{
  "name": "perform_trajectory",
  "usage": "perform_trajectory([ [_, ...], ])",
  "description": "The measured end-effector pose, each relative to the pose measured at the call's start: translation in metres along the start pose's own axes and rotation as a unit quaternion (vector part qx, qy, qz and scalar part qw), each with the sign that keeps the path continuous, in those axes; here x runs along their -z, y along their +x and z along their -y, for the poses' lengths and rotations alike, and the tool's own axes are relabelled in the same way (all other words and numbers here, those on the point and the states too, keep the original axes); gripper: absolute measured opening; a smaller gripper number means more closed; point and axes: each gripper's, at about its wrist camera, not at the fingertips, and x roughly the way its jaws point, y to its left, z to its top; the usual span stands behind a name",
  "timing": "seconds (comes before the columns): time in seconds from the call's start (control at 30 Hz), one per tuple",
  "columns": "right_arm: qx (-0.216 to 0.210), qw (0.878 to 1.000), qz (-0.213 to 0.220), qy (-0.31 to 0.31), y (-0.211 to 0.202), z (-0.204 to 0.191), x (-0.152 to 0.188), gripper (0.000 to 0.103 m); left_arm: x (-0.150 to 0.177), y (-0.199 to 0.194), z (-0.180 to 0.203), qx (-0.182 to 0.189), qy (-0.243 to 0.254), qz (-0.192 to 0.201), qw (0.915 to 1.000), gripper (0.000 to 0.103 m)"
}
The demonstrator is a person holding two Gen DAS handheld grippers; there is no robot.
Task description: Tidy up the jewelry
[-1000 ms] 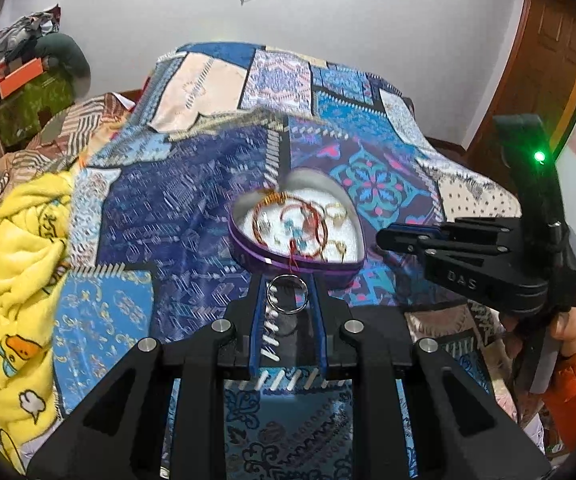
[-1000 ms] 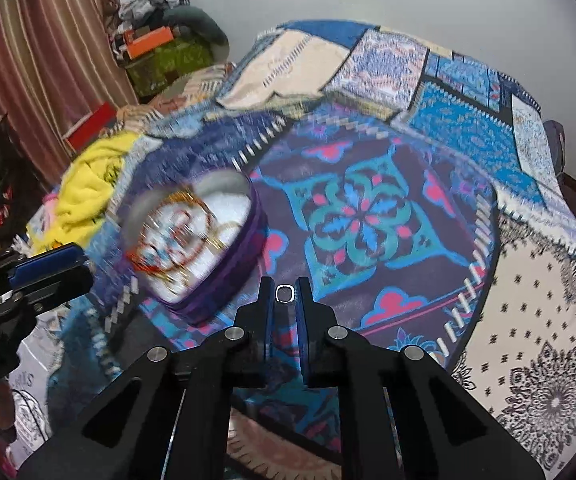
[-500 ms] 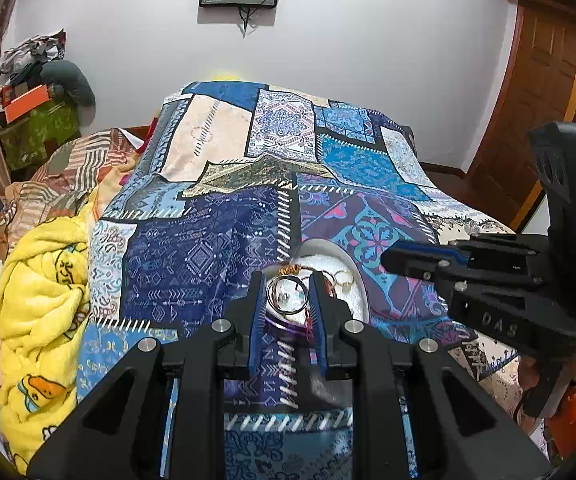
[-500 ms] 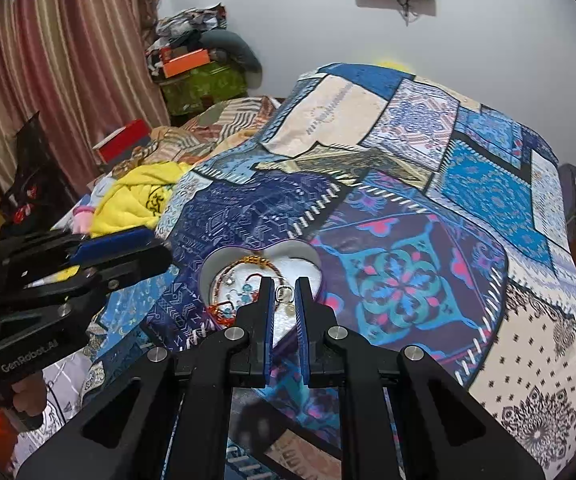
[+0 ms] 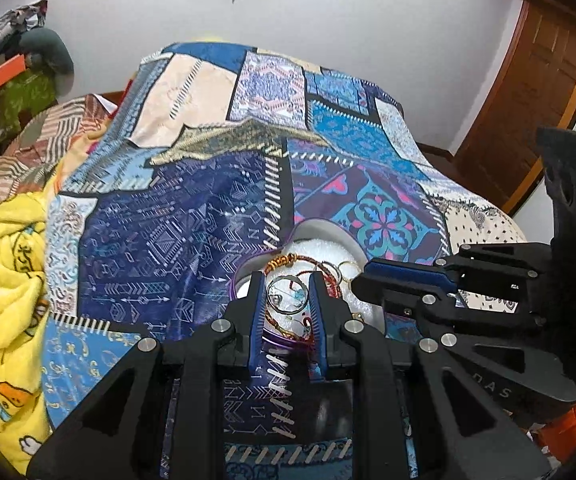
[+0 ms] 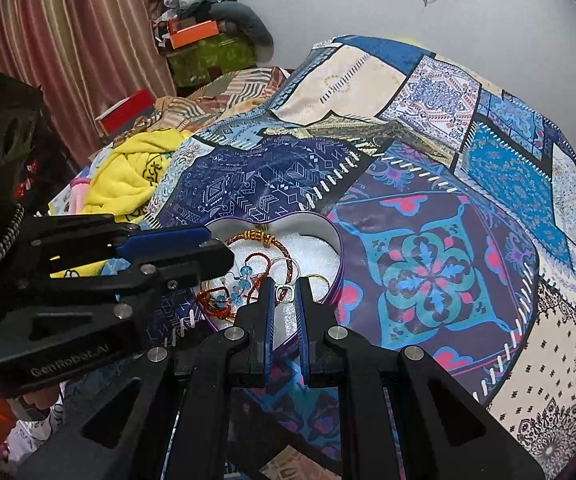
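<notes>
Nearest, left hand-held gripper [image 5: 287, 300] pinched a large silver ring [image 5: 286, 295] between its pads; right hand-held gripper [image 6: 286, 294] clamped a small silver ring [image 6: 284, 293]. Both hovered over the heart-shaped purple tin [image 6: 337, 268], which held bracelets [image 6: 264, 240] on white lining. Tin sat on the patchwork bedspread [image 6: 427, 184]; yellow blanket [image 5: 4, 264] lay beyond.

Counts around the tin

One heart tin [image 6: 337, 254]; two grippers over it, left [image 5: 286, 294] and right [image 6: 286, 294], each clamping one ring.
</notes>
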Motion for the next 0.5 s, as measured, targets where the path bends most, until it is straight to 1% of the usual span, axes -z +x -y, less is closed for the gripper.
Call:
perform_trajectory([
  [0.17, 0.004, 1.000, -0.008, -0.001, 0.003, -0.002, 0.000, 0.009, 0.002, 0.005, 0.001, 0.002, 0.004, -0.007, 1.0000, 0.020],
  [0.27, 0.007, 1.000, -0.009, 0.006, 0.001, -0.001, -0.001, 0.011, 0.001, 0.004, 0.000, 0.003, 0.000, -0.008, 1.0000, 0.020],
  [0.37, 0.007, 1.000, -0.003, 0.011, -0.007, -0.001, -0.002, 0.013, 0.000, -0.001, -0.001, 0.000, -0.004, -0.002, 1.0000, 0.020],
  [0.5, 0.016, 1.000, 0.019, 0.013, -0.030, -0.006, -0.005, 0.013, -0.003, -0.017, 0.001, -0.011, -0.002, 0.013, 0.9999, 0.020],
])
